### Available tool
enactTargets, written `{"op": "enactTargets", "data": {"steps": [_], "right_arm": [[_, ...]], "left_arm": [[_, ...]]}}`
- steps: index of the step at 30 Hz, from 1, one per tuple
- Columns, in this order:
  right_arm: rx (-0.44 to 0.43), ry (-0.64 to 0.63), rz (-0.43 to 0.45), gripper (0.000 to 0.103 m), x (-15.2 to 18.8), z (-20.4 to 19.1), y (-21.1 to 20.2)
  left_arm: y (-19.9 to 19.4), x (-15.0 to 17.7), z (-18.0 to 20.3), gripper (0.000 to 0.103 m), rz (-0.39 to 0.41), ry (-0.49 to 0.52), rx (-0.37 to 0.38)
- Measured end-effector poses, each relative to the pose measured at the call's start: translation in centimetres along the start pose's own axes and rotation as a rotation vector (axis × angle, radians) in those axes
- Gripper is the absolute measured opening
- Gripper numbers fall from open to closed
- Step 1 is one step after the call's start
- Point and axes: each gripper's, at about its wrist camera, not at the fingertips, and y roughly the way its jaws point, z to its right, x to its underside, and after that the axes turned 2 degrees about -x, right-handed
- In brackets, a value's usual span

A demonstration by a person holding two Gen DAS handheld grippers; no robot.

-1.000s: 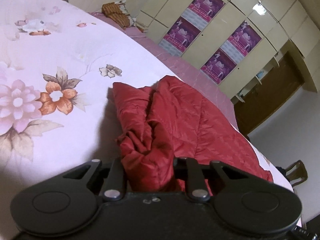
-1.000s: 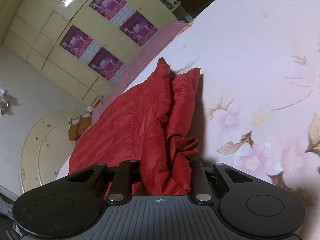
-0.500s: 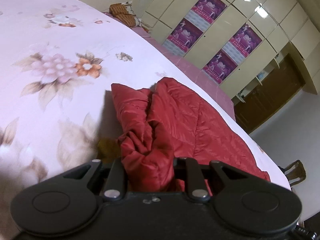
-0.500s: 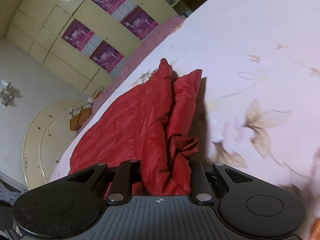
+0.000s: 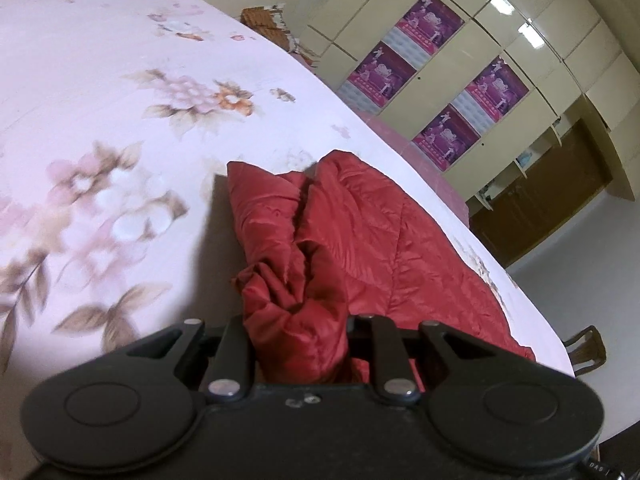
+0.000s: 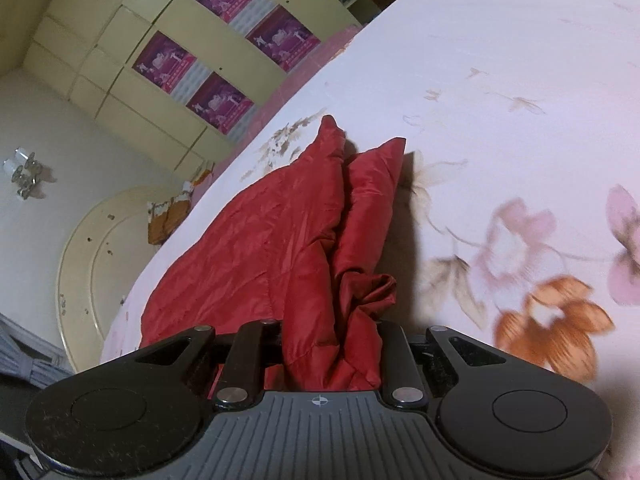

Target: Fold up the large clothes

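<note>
A red quilted garment (image 5: 360, 240) lies across the pale floral bedspread (image 5: 100, 100). My left gripper (image 5: 300, 344) is shut on a bunched edge of it; the cloth fills the gap between the black fingers and hides the tips. In the right wrist view the same red garment (image 6: 260, 248) stretches away to the left over the floral bedspread (image 6: 500, 80), and my right gripper (image 6: 332, 352) is shut on another bunched edge. In both views a lifted fold of the garment stands up ahead of the fingers.
A cream wardrobe (image 5: 480, 20) with purple posters stands beyond the bed, also seen as the wardrobe (image 6: 160, 40) in the right view. A brown patterned pillow (image 5: 268, 24) lies by the rounded headboard (image 6: 92, 248). A wooden chair (image 5: 588, 348) stands off the bed's edge.
Both grippers have carried the held red garment across the bed; the floral print has slid past beneath them. The grip and the bunched folds look the same.
</note>
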Motion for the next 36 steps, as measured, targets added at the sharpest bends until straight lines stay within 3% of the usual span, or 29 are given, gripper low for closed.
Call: {"op": "enactTargets", "data": {"steps": [17,18,20,21,22,23,24,26,27,31,32,33,34,35,36], "right_arm": [[-0.012,0.026,-0.032,0.018,1.1,0.7,-2.6],[-0.009,0.026,-0.034,0.018,1.0,0.8,-2.6],[-0.005,0.032,-0.035,0.019,0.8,0.9,-2.2],[-0.007,0.039,-0.031,0.023,0.7,1.1,-2.0],[0.02,0.027,-0.026,0.044,0.8,1.2,-2.1],[0.023,-0.001,-0.016,0.047,0.6,1.0,-2.2],[0.046,-0.037,-0.007,0.048,0.5,0.8,-2.4],[0.123,-0.086,0.05,0.063,0.1,0.4,-3.5],[0.173,-0.104,0.099,0.066,-0.1,0.2,-4.3],[0.32,-0.099,0.252,0.066,-1.6,-0.3,-7.0],[0.325,-0.11,0.278,0.064,-1.9,-1.0,-7.3],[0.297,-0.135,0.283,0.056,-2.0,-1.8,-7.1],[0.268,-0.169,0.263,0.027,-2.1,-2.7,-6.6],[0.235,-0.22,0.221,0.008,-1.9,-4.3,-5.5],[0.203,-0.259,0.188,0.005,-1.5,-5.7,-4.6]], "left_arm": [[-4.1,3.5,-1.6,0.019,0.004,0.01,-0.017],[-4.0,3.5,-1.6,0.022,0.0,0.011,-0.016],[-3.9,3.5,-1.9,0.037,0.004,0.02,-0.032],[-3.8,3.6,-2.2,0.054,0.004,0.007,-0.049],[-3.9,3.8,-2.6,0.072,0.01,-0.008,-0.061],[-4.3,4.0,-3.1,0.076,0.03,-0.021,-0.046],[-4.6,4.2,-3.4,0.077,0.04,-0.032,-0.036],[-5.0,4.4,-4.0,0.077,0.031,-0.048,-0.001],[-5.2,4.5,-4.3,0.075,0.026,-0.048,0.016],[-5.0,4.3,-4.7,0.07,0.006,-0.073,0.061],[-4.7,4.2,-4.7,0.069,0.001,-0.079,0.07],[-4.4,4.0,-4.7,0.067,-0.006,-0.086,0.08],[-4.0,3.8,-4.6,0.063,-0.011,-0.089,0.09],[-3.6,3.6,-4.5,0.06,-0.015,-0.092,0.092],[-3.2,3.3,-4.4,0.048,-0.017,-0.097,0.085]]}}
